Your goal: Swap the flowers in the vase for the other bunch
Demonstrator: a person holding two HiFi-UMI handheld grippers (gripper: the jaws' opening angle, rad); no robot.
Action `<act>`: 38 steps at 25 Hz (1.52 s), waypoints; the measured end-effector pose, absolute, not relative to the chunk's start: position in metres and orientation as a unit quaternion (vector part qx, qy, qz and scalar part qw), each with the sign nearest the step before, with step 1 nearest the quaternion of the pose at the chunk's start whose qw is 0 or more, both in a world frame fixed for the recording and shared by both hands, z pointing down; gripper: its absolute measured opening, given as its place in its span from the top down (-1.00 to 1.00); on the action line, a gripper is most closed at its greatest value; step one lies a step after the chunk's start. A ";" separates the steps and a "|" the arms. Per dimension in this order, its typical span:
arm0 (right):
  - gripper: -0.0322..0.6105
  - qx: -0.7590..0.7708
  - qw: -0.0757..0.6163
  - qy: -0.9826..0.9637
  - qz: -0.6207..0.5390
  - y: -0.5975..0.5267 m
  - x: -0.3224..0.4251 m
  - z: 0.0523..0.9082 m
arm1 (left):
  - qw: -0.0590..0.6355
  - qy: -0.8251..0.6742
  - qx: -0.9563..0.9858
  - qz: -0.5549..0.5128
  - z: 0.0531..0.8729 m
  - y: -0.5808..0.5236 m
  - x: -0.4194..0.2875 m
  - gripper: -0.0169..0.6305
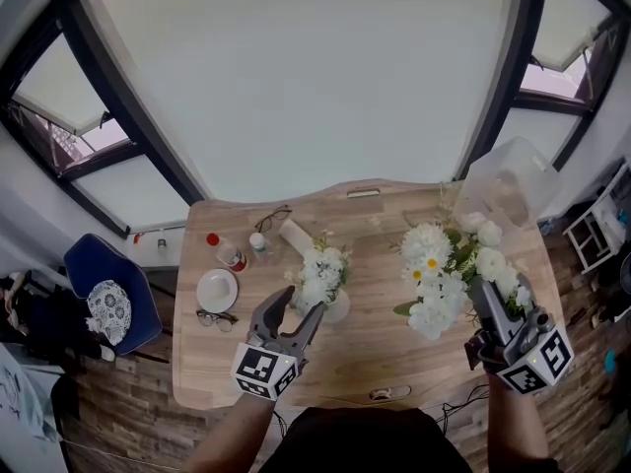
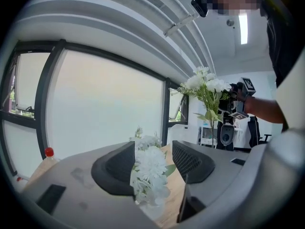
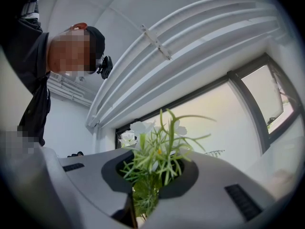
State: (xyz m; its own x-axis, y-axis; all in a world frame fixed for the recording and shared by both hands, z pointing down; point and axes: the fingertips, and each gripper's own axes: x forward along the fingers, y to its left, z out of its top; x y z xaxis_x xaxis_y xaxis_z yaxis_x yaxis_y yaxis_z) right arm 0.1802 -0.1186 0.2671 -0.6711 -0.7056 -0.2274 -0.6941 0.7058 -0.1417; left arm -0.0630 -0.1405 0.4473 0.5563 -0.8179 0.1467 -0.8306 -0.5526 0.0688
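A small bunch of white flowers (image 1: 321,272) stands in a clear vase (image 1: 337,309) at the middle of the wooden table (image 1: 375,363). My left gripper (image 1: 299,306) is open right beside it. In the left gripper view the white flowers (image 2: 150,168) sit between the spread jaws without the pads pressing on them, and the vase (image 2: 155,210) shows below. My right gripper (image 1: 485,294) is shut on the stems of a bigger bunch with white blooms and daisies (image 1: 442,272), held upright above the table's right side. Green stems (image 3: 153,168) fill the gap between its jaws.
On the table's left part lie a red-capped bottle (image 1: 226,253), a white plate (image 1: 217,290), two pairs of glasses (image 1: 272,219) (image 1: 216,318) and a white roll (image 1: 295,235). A clear plastic container (image 1: 508,180) stands at the back right. A blue chair (image 1: 106,297) is left of the table.
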 end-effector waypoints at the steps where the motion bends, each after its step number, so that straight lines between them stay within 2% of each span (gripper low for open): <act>1: 0.64 -0.384 0.134 0.913 -0.022 -0.119 0.181 0.268 | 0.064 -0.466 0.881 0.054 0.450 -0.142 -0.062 0.25; 21: 0.64 -0.398 0.130 0.907 -0.036 -0.125 0.190 0.283 | 0.111 -0.467 0.872 0.100 0.497 -0.164 -0.057 0.20; 22: 0.64 -0.398 0.129 0.908 -0.036 -0.124 0.190 0.283 | 0.111 -0.469 0.871 0.098 0.496 -0.164 -0.058 0.25; 24: 0.64 -0.398 0.127 0.908 -0.037 -0.124 0.190 0.284 | 0.107 -0.469 0.871 0.095 0.493 -0.164 -0.058 0.48; 27: 0.64 -0.398 0.125 0.908 -0.038 -0.125 0.190 0.284 | 0.103 -0.468 0.873 0.093 0.490 -0.163 -0.057 0.62; 38: 0.64 -0.389 0.131 0.911 -0.040 -0.123 0.189 0.281 | 0.078 -0.490 0.866 0.059 0.465 -0.163 -0.064 0.70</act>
